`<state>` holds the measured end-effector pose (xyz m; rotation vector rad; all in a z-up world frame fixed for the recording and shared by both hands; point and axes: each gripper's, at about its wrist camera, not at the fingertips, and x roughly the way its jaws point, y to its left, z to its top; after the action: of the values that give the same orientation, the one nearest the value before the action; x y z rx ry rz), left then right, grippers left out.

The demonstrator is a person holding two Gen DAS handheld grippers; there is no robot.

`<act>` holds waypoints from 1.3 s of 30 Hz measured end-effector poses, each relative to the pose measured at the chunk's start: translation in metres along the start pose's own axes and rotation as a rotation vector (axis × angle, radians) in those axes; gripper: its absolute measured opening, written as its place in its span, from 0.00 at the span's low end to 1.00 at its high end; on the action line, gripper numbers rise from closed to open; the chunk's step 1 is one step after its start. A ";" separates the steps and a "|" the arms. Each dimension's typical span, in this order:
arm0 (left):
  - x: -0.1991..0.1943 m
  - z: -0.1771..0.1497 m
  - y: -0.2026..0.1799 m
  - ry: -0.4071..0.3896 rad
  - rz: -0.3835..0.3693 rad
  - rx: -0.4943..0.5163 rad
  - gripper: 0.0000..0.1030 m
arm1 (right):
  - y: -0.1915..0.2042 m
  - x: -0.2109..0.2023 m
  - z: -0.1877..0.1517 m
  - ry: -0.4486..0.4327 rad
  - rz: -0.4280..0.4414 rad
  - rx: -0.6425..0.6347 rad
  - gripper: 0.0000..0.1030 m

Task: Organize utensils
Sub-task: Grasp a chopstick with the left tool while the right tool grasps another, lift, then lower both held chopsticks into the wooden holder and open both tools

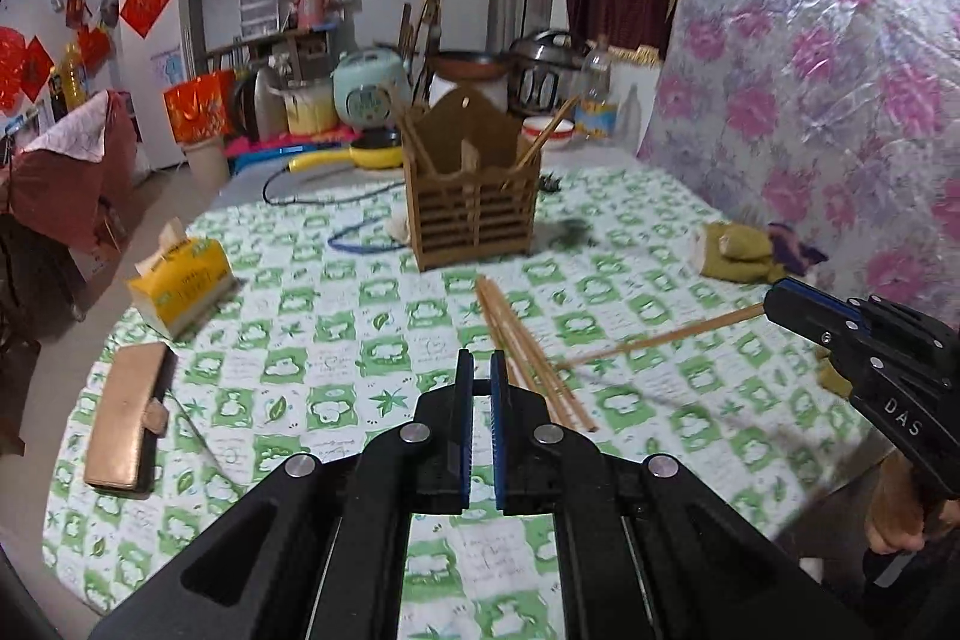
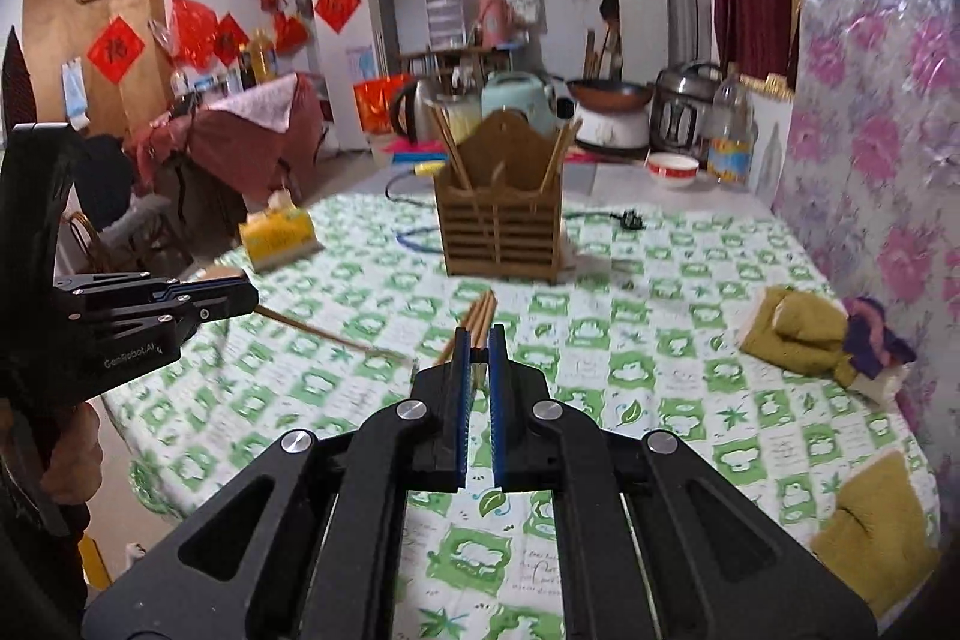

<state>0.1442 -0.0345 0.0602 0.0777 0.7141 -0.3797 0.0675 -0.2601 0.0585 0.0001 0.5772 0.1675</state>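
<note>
Left gripper grips one chopstick, right gripper another; both jaws narrow. The wooden holder stands far, straight ahead; loose chopsticks lie near, long axes pointing toward it.

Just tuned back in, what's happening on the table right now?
A person's left gripper is shut on one wooden chopstick, the right gripper on a second chopstick, both held above the green-checked tablecloth. A loose pile of chopsticks lies before the brown slatted wooden holder, which already has a few standing in it.
</note>
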 end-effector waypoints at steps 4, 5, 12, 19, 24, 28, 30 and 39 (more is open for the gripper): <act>-0.016 0.008 -0.003 -0.018 -0.020 -0.004 0.06 | 0.000 -0.012 0.006 -0.021 -0.003 -0.005 0.06; -0.017 0.010 -0.003 -0.020 -0.022 -0.002 0.05 | -0.001 -0.014 0.009 -0.027 -0.007 -0.008 0.06; 0.003 0.051 -0.004 -0.017 -0.013 0.034 0.06 | -0.005 -0.001 0.042 -0.052 -0.021 -0.030 0.06; 0.033 0.133 0.009 -0.067 -0.004 0.008 0.06 | -0.014 0.045 0.095 -0.067 -0.017 -0.011 0.06; 0.039 0.202 0.020 -0.180 0.023 -0.035 0.06 | -0.028 0.076 0.157 -0.144 -0.018 0.049 0.06; 0.058 0.238 0.027 -0.240 0.040 -0.047 0.06 | -0.034 0.098 0.196 -0.231 -0.071 0.076 0.06; 0.078 0.241 0.032 -0.230 0.043 -0.046 0.06 | -0.035 0.114 0.208 -0.254 -0.092 0.073 0.06; 0.168 0.205 0.058 -0.069 0.106 -0.078 0.41 | -0.048 0.198 0.185 -0.100 -0.017 0.090 0.13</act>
<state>0.4092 -0.0737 0.1026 0.0285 0.6531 -0.2520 0.3386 -0.2681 0.1035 0.0907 0.4848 0.1245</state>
